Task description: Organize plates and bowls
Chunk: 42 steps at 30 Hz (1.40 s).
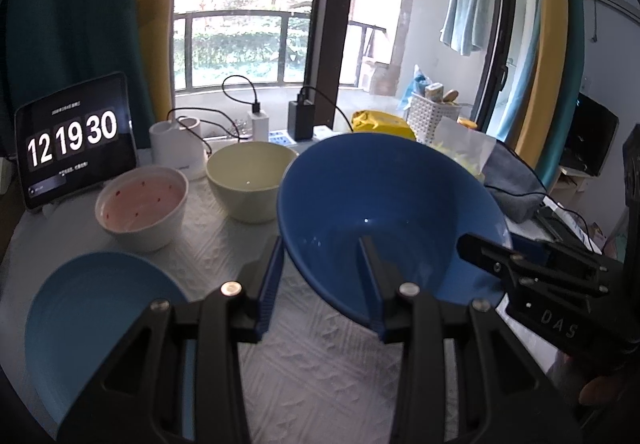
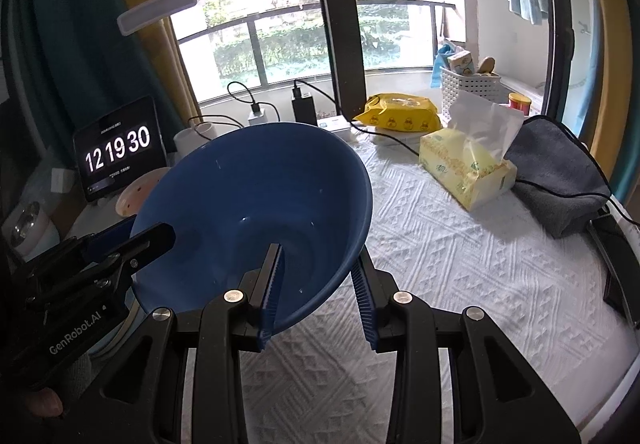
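A large dark blue bowl (image 1: 384,211) is held tilted above the white tablecloth by both grippers. My left gripper (image 1: 324,284) straddles its near-left rim, one finger inside, one outside. My right gripper (image 2: 318,284) straddles the rim on the bowl (image 2: 256,219) on its right side; it also shows in the left wrist view (image 1: 532,276). A cream bowl (image 1: 250,179) and a white bowl with a pink speckled inside (image 1: 142,203) stand behind. A light blue plate (image 1: 96,320) lies at the front left.
A tablet clock (image 1: 74,139), a white lamp base (image 1: 176,147), chargers and cables (image 1: 300,115) stand at the back. A tissue box (image 2: 468,167), yellow wipes pack (image 2: 400,113), white basket (image 2: 470,87) and grey pouch (image 2: 560,179) lie on the right.
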### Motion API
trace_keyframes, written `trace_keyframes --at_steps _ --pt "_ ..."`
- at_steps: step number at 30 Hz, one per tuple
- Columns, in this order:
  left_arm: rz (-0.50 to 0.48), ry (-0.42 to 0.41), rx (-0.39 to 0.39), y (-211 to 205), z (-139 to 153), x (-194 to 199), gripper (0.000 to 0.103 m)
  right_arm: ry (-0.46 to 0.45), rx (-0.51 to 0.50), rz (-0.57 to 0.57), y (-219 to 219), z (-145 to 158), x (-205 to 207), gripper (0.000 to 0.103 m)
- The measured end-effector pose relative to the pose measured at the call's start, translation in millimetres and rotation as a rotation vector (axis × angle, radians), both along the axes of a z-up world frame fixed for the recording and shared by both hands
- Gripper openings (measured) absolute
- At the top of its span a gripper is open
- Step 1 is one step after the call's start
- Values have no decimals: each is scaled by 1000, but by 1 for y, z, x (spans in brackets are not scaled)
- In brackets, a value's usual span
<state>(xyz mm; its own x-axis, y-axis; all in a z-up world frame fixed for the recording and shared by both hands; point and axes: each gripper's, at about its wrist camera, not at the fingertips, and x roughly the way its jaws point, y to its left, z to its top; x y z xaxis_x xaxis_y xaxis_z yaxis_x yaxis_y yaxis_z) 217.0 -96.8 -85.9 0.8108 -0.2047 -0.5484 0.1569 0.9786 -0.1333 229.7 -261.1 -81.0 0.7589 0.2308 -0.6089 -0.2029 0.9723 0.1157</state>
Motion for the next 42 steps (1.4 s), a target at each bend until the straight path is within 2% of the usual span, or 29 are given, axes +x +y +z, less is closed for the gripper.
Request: trace_keyframes --at_steps 18,24,29,36,42 --pt "40 16 -12 25 -12 -29 39 18 -16 35 27 -11 -26 37" --pt "47 49 12 28 -24 -32 39 39 -23 37 32 -20 -29 37" --pt "42 89 21 28 -32 -32 40 63 -29 35 35 -27 -30 39" --pt "15 94 20 26 -33 -32 40 77 -45 19 35 -28 -29 40" --pt "-3 91 33 22 -32 -31 40 92 -39 4 31 -30 -28 45"
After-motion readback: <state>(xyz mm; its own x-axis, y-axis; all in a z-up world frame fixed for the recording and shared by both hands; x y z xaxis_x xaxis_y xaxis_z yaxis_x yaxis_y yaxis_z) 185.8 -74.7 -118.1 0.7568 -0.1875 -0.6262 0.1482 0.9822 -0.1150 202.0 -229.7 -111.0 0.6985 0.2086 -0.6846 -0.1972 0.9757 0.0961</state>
